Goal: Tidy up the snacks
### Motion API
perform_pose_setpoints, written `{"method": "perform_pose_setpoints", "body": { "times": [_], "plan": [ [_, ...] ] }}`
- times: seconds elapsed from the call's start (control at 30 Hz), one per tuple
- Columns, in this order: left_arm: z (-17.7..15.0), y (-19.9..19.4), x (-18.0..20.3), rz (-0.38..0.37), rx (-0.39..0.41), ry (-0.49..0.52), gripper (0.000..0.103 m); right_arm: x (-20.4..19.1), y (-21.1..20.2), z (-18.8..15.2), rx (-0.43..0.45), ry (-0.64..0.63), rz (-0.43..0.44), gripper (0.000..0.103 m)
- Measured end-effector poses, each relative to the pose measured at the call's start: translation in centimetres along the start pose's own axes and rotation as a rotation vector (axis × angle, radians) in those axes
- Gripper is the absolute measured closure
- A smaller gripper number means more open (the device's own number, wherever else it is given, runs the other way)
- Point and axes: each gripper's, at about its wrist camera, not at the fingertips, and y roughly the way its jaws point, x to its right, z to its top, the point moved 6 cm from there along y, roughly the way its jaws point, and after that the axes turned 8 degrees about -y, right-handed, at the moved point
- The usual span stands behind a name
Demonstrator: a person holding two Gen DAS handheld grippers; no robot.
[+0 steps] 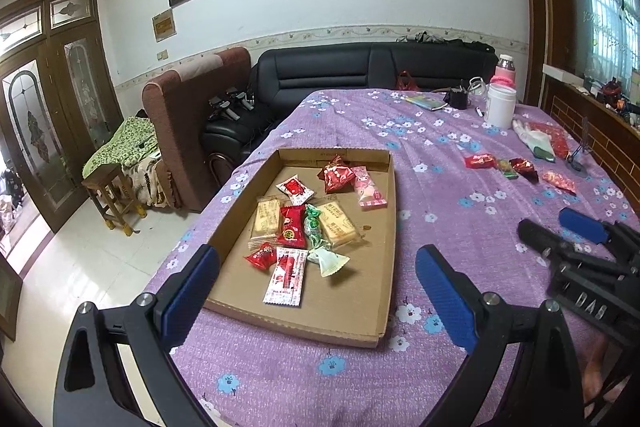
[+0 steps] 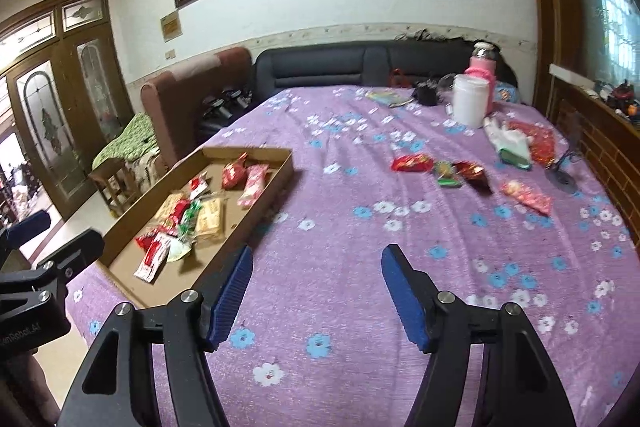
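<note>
Snacks [image 1: 304,227] lie piled in the cardboard tray [image 1: 390,227] at frame centre; left gripper [image 1: 316,275] and right gripper [image 2: 316,275] fingers spread, empty.

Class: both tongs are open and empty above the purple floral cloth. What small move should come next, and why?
Probably send the right tongs forward toward the red snack packet. It and its neighbours lie loose on the cloth, outside the cardboard tray, and nearer the right side.

At the far end of my purple floral tablecloth [image 1: 440,227] I see a white jar [image 1: 500,105], a pink bottle [image 1: 505,69] behind it, and a black sofa [image 1: 340,71] beyond.
</note>
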Motion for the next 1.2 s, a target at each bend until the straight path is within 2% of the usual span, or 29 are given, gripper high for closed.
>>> {"method": "perform_pose_setpoints", "body": {
  "times": [0.17,0.27,0.33,0.37,0.4,0.47,0.53,0.6,0.73,0.83,0.9,1.0,1.03,1.1,1.2],
  "plan": [
    [0.9,-2.0,-0.7,-0.030,0.053,-0.020,0.005,2.5,-3.4,1.7,0.063,0.039,-0.058,0.032],
    [3.0,-4.8,-1.4,-0.101,0.103,-0.048,0.005,4.1,-7.4,4.4,0.132,0.035,-0.089,0.032],
    [5.2,-7.5,-2.0,-0.142,0.167,-0.056,0.005,5.2,-11.1,7.0,0.198,0.006,-0.131,0.032],
    [6.5,-9.0,-2.3,-0.146,0.210,-0.049,0.004,5.6,-12.7,8.1,0.225,-0.002,-0.144,0.030],
    [7.4,-10.0,-2.5,-0.140,0.237,-0.039,0.001,6.1,-14.8,9.6,0.260,-0.006,-0.157,0.021],
    [9.6,-12.2,-2.9,-0.123,0.300,-0.011,0.000,7.0,-18.4,12.4,0.313,-0.005,-0.169,0.014],
    [11.6,-13.8,-3.4,-0.102,0.347,0.013,0.000,7.5,-21.4,15.1,0.360,-0.019,-0.181,0.014],
    [13.5,-14.9,-3.5,-0.111,0.358,0.040,0.000,8.0,-24.1,18.6,0.394,-0.037,-0.202,0.011],
    [18.4,-16.0,-3.2,-0.150,0.323,0.099,0.000,9.3,-26.0,24.2,0.388,-0.045,-0.258,0.011],
    [21.2,-15.7,-2.9,-0.157,0.306,0.123,0.000,10.4,-25.1,25.7,0.363,-0.038,-0.275,0.009],
    [22.1,-14.0,-2.0,-0.210,0.267,0.129,0.000,11.6,-22.9,25.2,0.318,-0.020,-0.260,0.009],
    [21.1,-10.7,-0.2,-0.323,0.181,0.118,0.000,13.9,-17.1,22.8,0.225,0.030,-0.246,0.009],
    [20.3,-8.8,1.1,-0.368,0.121,0.127,0.000,14.8,-15.0,21.8,0.186,0.040,-0.256,0.009],
    [19.2,-5.5,3.5,-0.405,0.033,0.159,0.000,16.4,-11.2,19.8,0.108,0.060,-0.273,0.010],
    [18.1,-2.2,6.3,-0.426,-0.019,0.195,0.000,18.7,-6.5,16.6,0.020,0.103,-0.268,0.014]
  ]
}}
